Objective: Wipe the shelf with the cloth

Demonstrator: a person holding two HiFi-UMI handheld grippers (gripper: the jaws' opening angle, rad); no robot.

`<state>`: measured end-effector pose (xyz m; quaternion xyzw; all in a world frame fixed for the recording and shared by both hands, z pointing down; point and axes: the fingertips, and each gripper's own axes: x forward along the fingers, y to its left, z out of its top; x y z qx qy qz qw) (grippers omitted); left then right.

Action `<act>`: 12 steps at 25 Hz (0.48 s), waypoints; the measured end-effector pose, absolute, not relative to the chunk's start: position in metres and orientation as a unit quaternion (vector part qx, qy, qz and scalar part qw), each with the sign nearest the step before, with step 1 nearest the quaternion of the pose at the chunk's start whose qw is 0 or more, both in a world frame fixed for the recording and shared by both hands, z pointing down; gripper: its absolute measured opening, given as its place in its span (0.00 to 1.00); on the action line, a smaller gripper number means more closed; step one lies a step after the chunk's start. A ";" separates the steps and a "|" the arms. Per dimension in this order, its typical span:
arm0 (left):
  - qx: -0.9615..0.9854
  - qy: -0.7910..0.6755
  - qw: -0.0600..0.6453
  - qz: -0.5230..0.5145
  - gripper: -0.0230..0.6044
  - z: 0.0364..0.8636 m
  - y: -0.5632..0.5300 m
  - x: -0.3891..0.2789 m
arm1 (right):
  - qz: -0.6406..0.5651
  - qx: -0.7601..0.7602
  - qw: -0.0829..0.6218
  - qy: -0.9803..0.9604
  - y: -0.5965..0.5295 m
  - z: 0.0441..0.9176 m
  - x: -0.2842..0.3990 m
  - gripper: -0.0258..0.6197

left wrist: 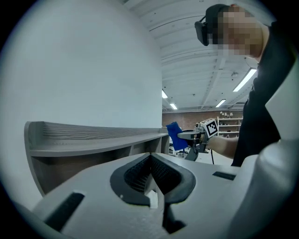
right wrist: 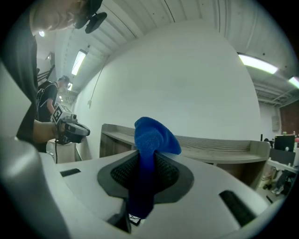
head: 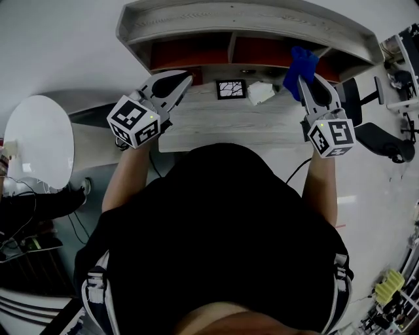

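Note:
A grey wood-grain shelf [head: 249,19] stands at the back of the desk, against the white wall. My right gripper [head: 302,82] is shut on a blue cloth [head: 300,65], held up in front of the shelf's right end. In the right gripper view the blue cloth [right wrist: 152,140] bulges out above the closed jaws, with the shelf [right wrist: 210,149] just beyond. My left gripper [head: 186,82] is shut and empty, near the shelf's lower left compartment. The left gripper view shows the shelf [left wrist: 93,140] ahead, and the cloth [left wrist: 175,135] farther right.
On the light desk [head: 229,124] under the shelf lie a small black-and-white patterned tile [head: 231,88] and a crumpled white item [head: 260,91]. A round white table [head: 39,141] stands at the left, an office chair [head: 380,131] at the right.

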<state>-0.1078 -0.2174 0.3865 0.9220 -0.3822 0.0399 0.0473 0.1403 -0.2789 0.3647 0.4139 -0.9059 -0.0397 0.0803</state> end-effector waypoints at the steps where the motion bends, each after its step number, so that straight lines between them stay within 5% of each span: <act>1: 0.923 -0.379 0.050 0.036 0.06 0.386 -0.218 -0.106 | -0.038 0.417 0.080 -0.904 -0.279 0.365 0.143 0.17; 12: 0.925 -0.373 0.052 0.044 0.06 0.385 -0.225 -0.105 | -0.032 0.427 0.071 -0.901 -0.287 0.371 0.147 0.17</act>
